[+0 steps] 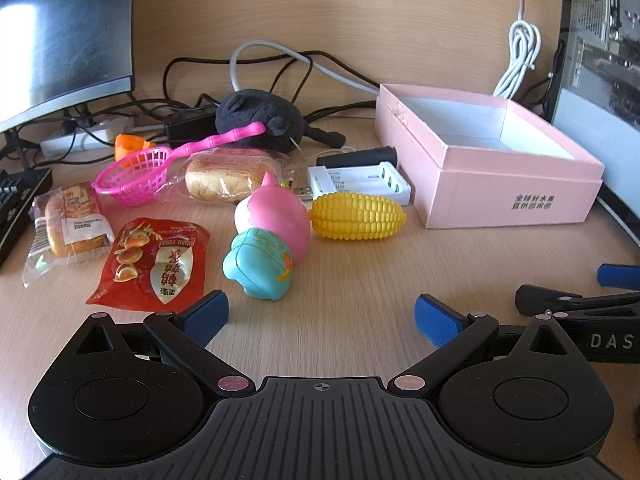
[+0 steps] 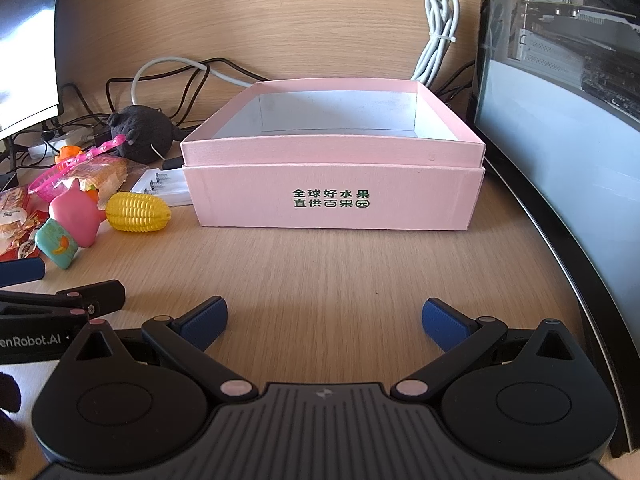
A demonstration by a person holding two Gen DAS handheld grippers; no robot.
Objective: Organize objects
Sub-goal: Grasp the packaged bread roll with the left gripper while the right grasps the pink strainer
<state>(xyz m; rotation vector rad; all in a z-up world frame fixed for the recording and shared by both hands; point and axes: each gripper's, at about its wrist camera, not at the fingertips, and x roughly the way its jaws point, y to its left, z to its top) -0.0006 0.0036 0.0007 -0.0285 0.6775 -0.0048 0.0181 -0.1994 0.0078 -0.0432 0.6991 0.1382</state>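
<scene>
Left wrist shows the left gripper (image 1: 321, 314) wide open and empty before the teal squishy toy (image 1: 260, 263) mid-desk, likely light and soft, best pinched across its sides, while right wrist has the right gripper (image 2: 323, 318) gaping empty toward the empty pink cardboard box (image 2: 332, 196).

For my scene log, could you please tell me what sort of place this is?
Most likely an office or home computer desk: a monitor at the left, a glass-sided PC case at the right, and tangled cables along the wooden back panel.
</scene>
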